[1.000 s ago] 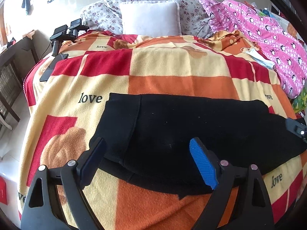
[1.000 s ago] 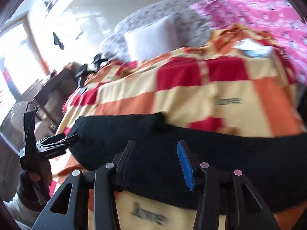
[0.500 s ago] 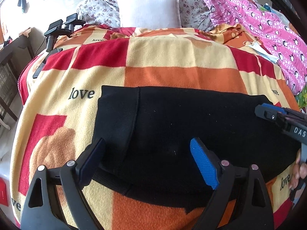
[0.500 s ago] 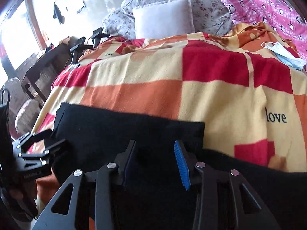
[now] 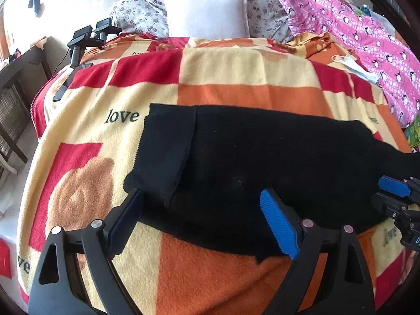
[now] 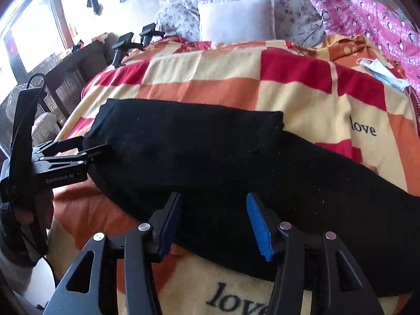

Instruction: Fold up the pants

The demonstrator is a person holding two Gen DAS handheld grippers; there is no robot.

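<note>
Crosswise, the black pants (image 5: 262,162) run left-right over the blanket (image 5: 236,78); both claws gape, empty.

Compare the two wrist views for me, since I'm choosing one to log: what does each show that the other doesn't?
Only the left wrist view shows the right gripper at the right edge. Only the right wrist view shows the left gripper by the pants' left end. Both show the black pants on the checked blanket, the white pillow and the face mask.
</note>
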